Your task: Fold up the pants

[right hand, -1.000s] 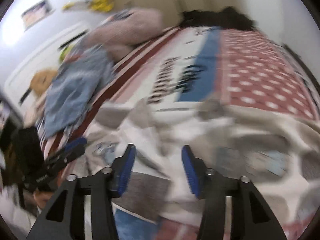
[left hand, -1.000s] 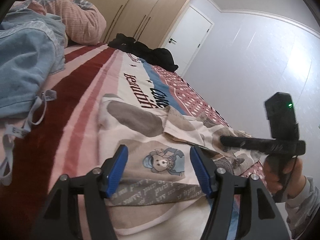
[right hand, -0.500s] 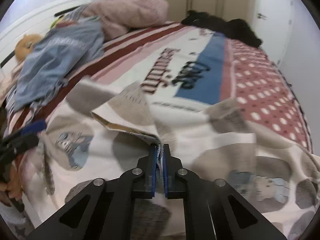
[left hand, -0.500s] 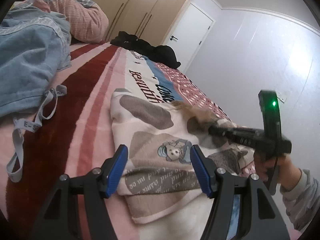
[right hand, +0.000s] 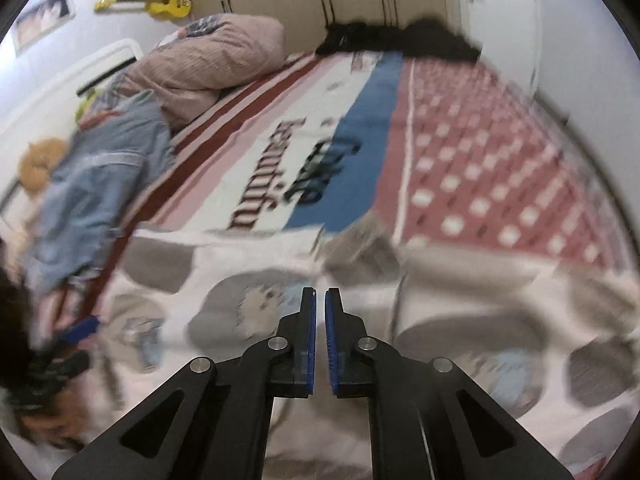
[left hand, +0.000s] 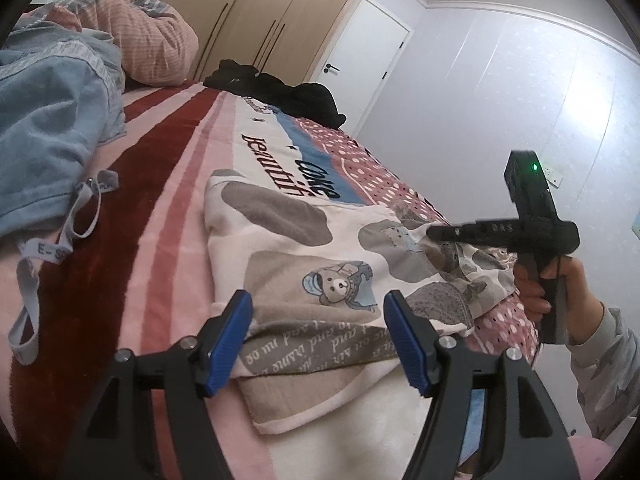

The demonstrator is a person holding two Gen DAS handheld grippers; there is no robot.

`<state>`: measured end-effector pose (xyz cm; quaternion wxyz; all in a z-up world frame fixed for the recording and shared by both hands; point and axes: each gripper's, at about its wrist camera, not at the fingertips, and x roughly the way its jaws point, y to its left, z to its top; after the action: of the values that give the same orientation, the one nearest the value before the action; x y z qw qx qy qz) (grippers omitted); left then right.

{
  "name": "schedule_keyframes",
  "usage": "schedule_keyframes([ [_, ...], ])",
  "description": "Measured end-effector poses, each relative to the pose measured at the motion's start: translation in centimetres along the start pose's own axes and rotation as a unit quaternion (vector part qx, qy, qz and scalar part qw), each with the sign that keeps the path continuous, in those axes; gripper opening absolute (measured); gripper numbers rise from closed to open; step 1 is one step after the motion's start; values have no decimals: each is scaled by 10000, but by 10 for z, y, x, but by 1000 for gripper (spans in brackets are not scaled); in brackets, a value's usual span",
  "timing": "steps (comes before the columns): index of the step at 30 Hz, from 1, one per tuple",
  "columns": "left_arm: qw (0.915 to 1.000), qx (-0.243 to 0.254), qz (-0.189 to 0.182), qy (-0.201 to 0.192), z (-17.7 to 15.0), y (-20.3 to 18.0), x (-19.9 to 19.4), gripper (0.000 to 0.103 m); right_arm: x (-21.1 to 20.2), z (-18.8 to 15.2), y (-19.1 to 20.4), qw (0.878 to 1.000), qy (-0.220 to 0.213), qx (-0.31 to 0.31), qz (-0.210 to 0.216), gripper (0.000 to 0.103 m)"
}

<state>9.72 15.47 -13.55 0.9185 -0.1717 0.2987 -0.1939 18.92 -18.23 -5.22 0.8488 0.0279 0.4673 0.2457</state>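
Evidently mid-fold: right gripper [right hand: 320, 312] pinched together, apparently on nothing, left gripper [left hand: 318, 340] apart over pants [left hand: 320, 264]; next, regrip the hem.

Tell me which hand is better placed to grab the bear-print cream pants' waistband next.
Probably left. The left gripper has open jaws flanking the grey lettered waistband of the bear-print cream pants; the right gripper is shut, out over the legs.

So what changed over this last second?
The right tool closed on a raised fold of the cream bear-print pants. Now the fold lies flat and the tool is shut with no cloth visible in it. The left tool stayed open astride the waistband; the blue denim garment is unmoved.
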Motion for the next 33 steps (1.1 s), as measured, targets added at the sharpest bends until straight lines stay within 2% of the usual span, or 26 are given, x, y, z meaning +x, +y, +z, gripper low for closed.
schedule_keyframes([
  [1,10000,-12,-3,2,0,0,0,64,2,-3,0,9999,85,27,60,6],
  [2,10000,-18,-4,3,0,1,0,64,6,-8,-1,9997,200,68,121,20],
  [3,10000,-23,-2,4,0,1,0,64,10,-12,-1,9994,283,87,170,26],
  [5,10000,-35,-1,7,0,1,0,64,19,-20,0,9979,503,75,405,28],
  [8,10000,-43,27,11,-1,2,-1,64,27,-28,7,9954,564,89,773,28],
  [9,10000,-39,34,13,-1,2,-1,64,27,-29,10,9945,551,68,888,28],
  [10,10000,-33,48,18,-2,2,-1,64,28,-29,13,9935,539,63,1000,21],
  [11,10000,-23,65,28,-2,2,-1,64,29,-29,16,9932,533,74,1028,6],
  [12,10000,-5,80,34,-3,2,-2,64,29,-29,18,9940,486,79,973,2],
  [15,10000,43,74,46,-5,4,-4,64,17,-24,26,9979,32,-61,647,1],
  [17,9999,114,65,64,-5,4,-5,65,9,-18,25,9977,-122,33,663,0],
  [20,9994,309,80,138,-3,7,-4,71,2,-15,23,9972,-140,98,726,0],
  [23,9985,473,-94,275,-5,7,-3,71,-4,-16,22,9975,-181,99,682,0],
  [28,9946,947,67,419,-10,-3,-3,70,0,-18,14,9960,-62,290,838,0],
  [30,9904,1249,241,536,-13,-8,-1,63,3,-19,12,9956,54,310,883,1],
  [32,9862,1442,496,646,-16,-10,2,44,8,-21,9,9948,203,405,916,3],
  [33,9845,1496,627,669,-16,-10,2,39,10,-22,8,9946,271,418,913,3],
])
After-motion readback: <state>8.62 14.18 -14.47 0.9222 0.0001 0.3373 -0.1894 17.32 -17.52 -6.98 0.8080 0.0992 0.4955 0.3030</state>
